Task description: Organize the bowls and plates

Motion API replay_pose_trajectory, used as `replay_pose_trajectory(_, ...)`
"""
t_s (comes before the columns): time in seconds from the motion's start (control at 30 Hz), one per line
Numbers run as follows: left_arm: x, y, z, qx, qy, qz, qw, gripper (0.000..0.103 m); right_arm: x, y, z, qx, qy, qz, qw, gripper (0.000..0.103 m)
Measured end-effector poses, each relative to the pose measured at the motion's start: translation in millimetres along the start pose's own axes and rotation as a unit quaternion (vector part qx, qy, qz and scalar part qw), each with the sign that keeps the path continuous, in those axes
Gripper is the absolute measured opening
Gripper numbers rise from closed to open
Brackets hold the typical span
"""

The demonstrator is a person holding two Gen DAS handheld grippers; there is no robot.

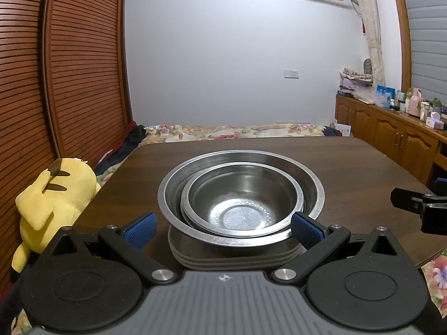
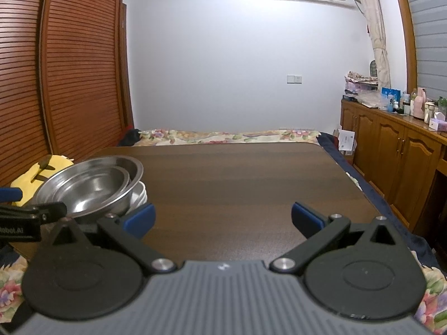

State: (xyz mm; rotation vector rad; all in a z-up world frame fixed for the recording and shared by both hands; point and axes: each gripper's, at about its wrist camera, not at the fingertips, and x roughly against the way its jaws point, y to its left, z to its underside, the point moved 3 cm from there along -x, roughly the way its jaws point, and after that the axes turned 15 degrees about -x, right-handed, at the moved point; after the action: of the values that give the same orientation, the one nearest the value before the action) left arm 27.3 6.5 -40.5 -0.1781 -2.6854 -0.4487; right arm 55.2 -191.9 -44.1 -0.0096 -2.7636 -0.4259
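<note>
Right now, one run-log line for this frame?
left tool: open, at bowl stack | right tool: open, over bare table | small bowl nested in large bowl, on plates

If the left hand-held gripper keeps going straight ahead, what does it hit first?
Most likely the stack of plates under the nested steel bowls: the open left hand-held gripper sits right at their near edge, though its exact height is hard to judge.

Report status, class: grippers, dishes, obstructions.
Left gripper open, facing nested steel bowls on stacked plates. Right gripper open over bare table. Nothing obstructing.
</note>
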Motion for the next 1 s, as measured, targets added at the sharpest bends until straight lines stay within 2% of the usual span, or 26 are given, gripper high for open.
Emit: replay_pose_trajectory(1.0,2.5,3.0,0.5,0.004,-0.001,-0.003,1.0000,0.103,0.2,-2.9,-0.6,-0.006,0.001,0.003,1.000,0.103)
